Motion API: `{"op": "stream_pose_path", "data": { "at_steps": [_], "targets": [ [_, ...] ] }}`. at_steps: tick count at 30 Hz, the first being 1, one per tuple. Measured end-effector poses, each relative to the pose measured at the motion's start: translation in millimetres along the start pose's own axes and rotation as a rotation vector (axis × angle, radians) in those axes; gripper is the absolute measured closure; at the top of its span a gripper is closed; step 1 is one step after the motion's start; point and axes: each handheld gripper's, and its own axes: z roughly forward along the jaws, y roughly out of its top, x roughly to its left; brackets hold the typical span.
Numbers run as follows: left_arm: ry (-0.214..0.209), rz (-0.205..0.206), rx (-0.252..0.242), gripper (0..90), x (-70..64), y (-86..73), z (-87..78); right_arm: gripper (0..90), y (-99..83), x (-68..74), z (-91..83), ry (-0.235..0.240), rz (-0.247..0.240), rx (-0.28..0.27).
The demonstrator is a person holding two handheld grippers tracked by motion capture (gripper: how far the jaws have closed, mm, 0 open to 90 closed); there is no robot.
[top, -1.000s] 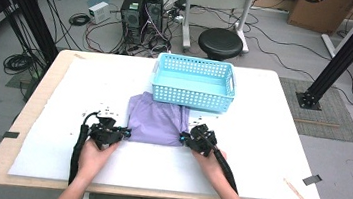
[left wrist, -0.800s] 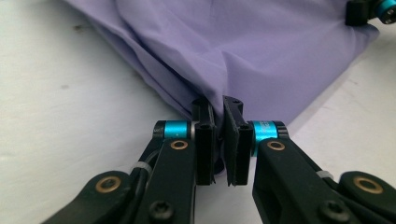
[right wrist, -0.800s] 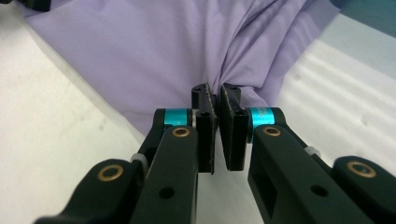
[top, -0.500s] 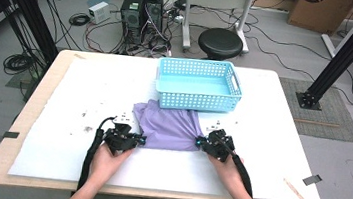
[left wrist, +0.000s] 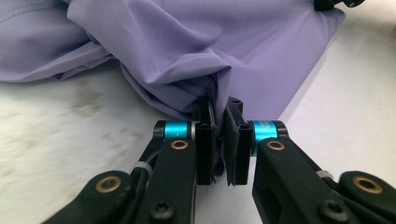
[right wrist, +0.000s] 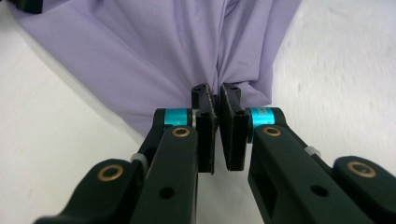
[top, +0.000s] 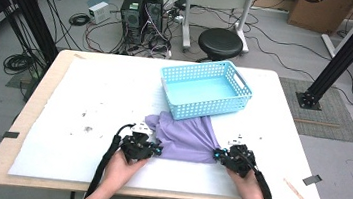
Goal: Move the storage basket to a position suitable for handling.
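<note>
Cloth (top: 185, 138) dragged toward person since a second ago, near edge now stretched between claws; likely spreading flat for folding. Left claw (left wrist: 218, 122) pinched on cloth corner, right claw (right wrist: 217, 109) likewise. Far edge touches blue basket (top: 205, 88). White table (top: 89, 94) smudged; cables, stool (top: 220, 43) behind.

Smooth matt lilac cloth (top: 185, 138)
</note>
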Motion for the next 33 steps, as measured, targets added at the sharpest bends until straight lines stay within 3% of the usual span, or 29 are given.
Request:
{"op": "stream_pose_path", "data": {
  "at_steps": [13,16,33],
  "targets": [
    [-0.057,0.06,0.027,83.9,-36.6,-13.0,-2.3,86.0,-37.3,11.6,-31.2,0.001,-0.01,-0.007],
    [-0.079,0.048,0.027,84.0,-41.1,-18.2,-5.2,86.0,-41.4,13.7,-34.5,0.007,-0.012,-0.007],
    [-0.113,0.055,0.028,83.9,-58.8,-34.9,-15.1,85.9,-65.2,29.4,-52.9,0.055,-0.026,-0.003]
  ]
}}
